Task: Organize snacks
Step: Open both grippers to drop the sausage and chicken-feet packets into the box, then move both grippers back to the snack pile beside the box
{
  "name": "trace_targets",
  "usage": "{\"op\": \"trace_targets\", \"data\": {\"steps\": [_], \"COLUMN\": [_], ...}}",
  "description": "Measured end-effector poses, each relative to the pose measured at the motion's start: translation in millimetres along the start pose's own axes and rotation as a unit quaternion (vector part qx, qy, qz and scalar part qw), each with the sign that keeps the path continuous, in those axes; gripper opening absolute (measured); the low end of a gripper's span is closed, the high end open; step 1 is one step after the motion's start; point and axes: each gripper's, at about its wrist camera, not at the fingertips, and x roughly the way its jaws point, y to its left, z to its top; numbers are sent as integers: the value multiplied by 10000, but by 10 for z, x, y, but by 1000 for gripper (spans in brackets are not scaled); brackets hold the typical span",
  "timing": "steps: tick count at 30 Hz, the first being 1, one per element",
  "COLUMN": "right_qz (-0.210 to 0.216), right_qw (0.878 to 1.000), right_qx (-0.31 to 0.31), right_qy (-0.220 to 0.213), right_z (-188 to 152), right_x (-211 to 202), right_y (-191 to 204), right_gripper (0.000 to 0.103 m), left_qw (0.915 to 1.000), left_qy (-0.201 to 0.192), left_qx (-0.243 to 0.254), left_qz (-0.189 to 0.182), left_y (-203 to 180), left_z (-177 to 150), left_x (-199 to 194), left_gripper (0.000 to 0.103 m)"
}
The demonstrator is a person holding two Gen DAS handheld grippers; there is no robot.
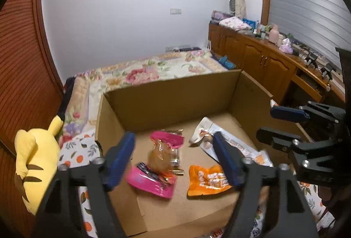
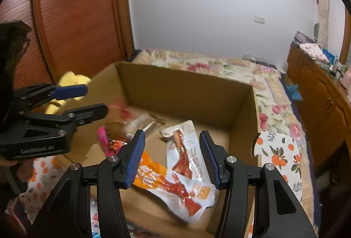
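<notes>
Left wrist view: left gripper [image 1: 173, 159] gapes empty over the open brown cardboard box [image 1: 171, 93], a blurred brown clear-wrapped snack [image 1: 160, 155] dropping between its jaws. Right gripper [image 2: 172, 155] hovers half-open, empty. Risk: the falling pack could bounce onto the crinkly pink packets [image 1: 151, 181].

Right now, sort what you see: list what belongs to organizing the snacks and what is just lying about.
Belongs to the job:
- brown cardboard box
- pink snack packet
- orange snack packet
- white packet with red printing
- both grippers

Just lying about:
- yellow plush toy
- floral bedspread
- wooden cabinet
</notes>
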Motion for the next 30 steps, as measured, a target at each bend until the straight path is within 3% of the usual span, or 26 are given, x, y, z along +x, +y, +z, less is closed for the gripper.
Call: {"op": "trace_targets", "data": {"steps": [8,13,22,30], "right_qz": [272,348,429,503], "right_qw": [9987,9985,9990,9980], "right_qx": [-69,132,96,99], "right_qy": [-427,-394,-65,360], "right_z": [-294,-600,-1065,-1295], "right_x": [-685,-867,-779,-412], "right_y": [51,70,251,391], "right_gripper": [61,65,66,66], "left_qw": [9992,9986,9991,9993], "left_qy": [-327,-412,-254,165], "left_qx": [228,270,199,231], "left_qz": [-48,-173,-272,-233], "left_y": [-119,-154,-166,-252], "left_z": [-147,-359,-883,-1351], "left_x": [-552,-865,-1096,-872], "left_gripper": [76,76,77,77]}}
